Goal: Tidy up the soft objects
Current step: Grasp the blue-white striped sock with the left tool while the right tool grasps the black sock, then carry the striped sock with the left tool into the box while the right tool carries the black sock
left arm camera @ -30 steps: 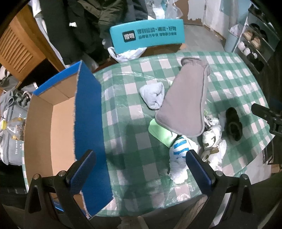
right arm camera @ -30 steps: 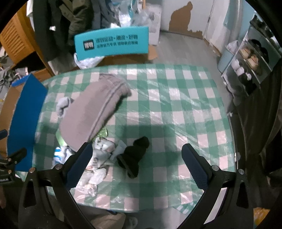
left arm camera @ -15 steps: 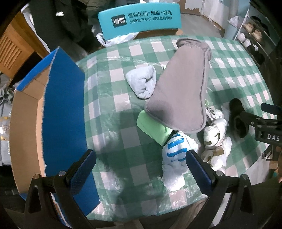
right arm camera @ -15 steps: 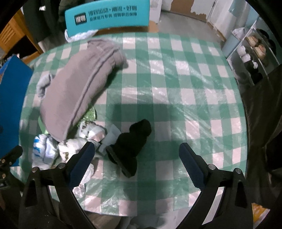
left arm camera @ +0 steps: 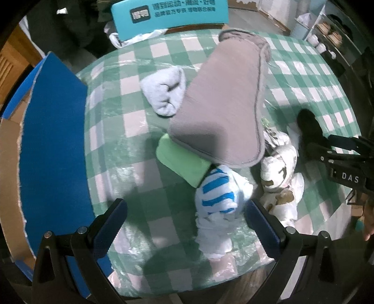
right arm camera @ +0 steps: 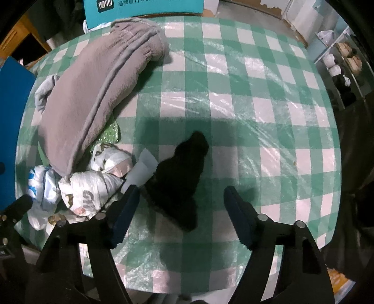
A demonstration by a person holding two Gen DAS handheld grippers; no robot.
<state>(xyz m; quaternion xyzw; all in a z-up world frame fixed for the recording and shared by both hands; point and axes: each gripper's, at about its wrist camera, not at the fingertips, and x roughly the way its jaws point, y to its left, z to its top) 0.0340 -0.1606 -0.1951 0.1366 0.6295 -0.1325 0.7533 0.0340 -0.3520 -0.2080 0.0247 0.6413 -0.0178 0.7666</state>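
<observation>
A pile of soft items lies on the green checked table point(right arm camera: 268, 110). A long grey garment point(left arm camera: 224, 103) point(right arm camera: 98, 88) lies over a green roll point(left arm camera: 182, 161). A pale blue sock point(left arm camera: 166, 93) lies beyond it. A white and blue striped sock point(left arm camera: 217, 191) sits just ahead of my open left gripper point(left arm camera: 184, 222). White patterned socks point(left arm camera: 280, 173) point(right arm camera: 98, 182) lie to its right. A black sock point(right arm camera: 180, 175) point(left arm camera: 308, 126) lies between the open fingers of my right gripper point(right arm camera: 182, 210), which also shows in the left wrist view point(left arm camera: 339, 152).
An open cardboard box with a blue flap point(left arm camera: 53, 145) stands at the table's left edge. A teal chair back point(left arm camera: 170, 14) stands behind the table. Shelves with shoes point(right arm camera: 343, 58) stand at the far right.
Both grippers have moved down and forward toward the table. The left one has closed in on the striped sock, the right one on the black sock. Both stay open.
</observation>
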